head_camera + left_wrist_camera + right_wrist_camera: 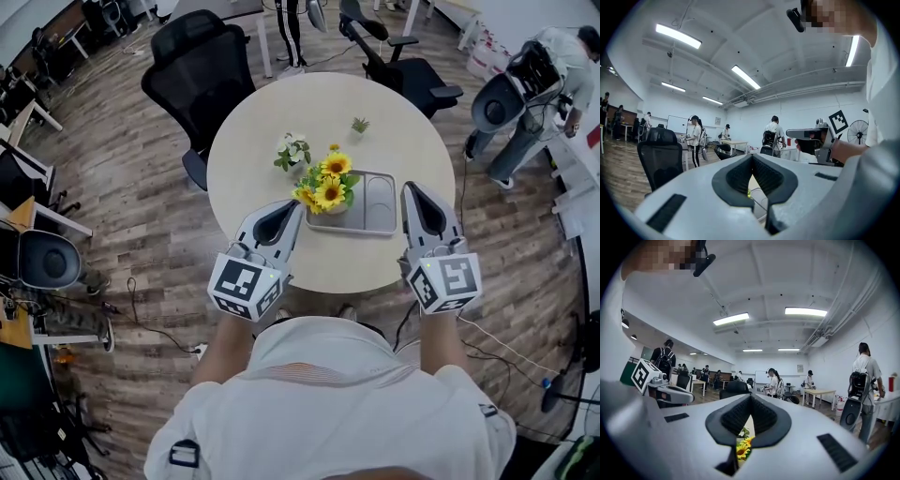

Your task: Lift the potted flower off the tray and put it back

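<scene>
A potted sunflower (329, 187) with yellow blooms stands at the left end of the grey tray (375, 214) on the round pale table (394, 141). My left gripper (299, 203) hovers at the table's near edge, its tip just left of the flower, jaws shut and empty. To the right of the tray my right gripper (409, 187) is held up level, likewise shut with nothing in it. In the left gripper view the pads (740, 176) meet at the tip. In the right gripper view the sunflower (743, 448) peeks below the shut jaws.
A small pot of white flowers (292, 150) and a tiny green plant (360, 125) stand farther back on the table. Black office chairs (202, 66) (403, 66) sit beyond it. A person (534, 89) stands at the right. Cables lie on the wooden floor.
</scene>
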`<state>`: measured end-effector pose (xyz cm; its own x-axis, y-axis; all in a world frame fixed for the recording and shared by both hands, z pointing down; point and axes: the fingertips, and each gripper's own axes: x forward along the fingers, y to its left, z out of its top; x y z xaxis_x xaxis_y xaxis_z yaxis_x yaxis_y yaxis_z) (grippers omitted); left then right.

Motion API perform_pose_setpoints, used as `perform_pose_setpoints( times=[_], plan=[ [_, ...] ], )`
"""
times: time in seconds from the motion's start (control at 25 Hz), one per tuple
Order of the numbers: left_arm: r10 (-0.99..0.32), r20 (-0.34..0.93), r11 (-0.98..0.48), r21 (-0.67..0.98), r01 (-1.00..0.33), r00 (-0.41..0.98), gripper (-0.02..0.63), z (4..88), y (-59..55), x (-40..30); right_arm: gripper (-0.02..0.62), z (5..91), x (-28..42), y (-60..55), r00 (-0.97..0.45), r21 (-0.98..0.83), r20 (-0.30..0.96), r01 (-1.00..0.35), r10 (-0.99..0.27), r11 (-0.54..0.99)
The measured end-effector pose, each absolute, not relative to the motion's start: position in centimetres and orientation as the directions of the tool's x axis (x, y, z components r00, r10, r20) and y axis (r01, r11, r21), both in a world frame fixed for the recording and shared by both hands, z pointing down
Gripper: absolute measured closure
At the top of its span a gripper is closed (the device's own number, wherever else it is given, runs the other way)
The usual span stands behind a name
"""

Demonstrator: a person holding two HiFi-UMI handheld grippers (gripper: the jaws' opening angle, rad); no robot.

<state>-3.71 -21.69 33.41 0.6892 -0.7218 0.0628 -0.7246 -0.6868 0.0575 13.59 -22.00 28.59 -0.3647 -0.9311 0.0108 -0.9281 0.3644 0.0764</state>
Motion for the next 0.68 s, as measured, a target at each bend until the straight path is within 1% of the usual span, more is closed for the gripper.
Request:
perform_pose_setpoints(
  times=[0.68],
  plan=[
    [-0.759, 0.057, -0.646, 0.06, -0.761, 0.649, 0.601, 32.9, -21.7, -5.5, 0.595, 28.7, 12.0, -23.2, -0.407, 0.068, 0.015, -0.911, -0.913, 0.407]
  ],
)
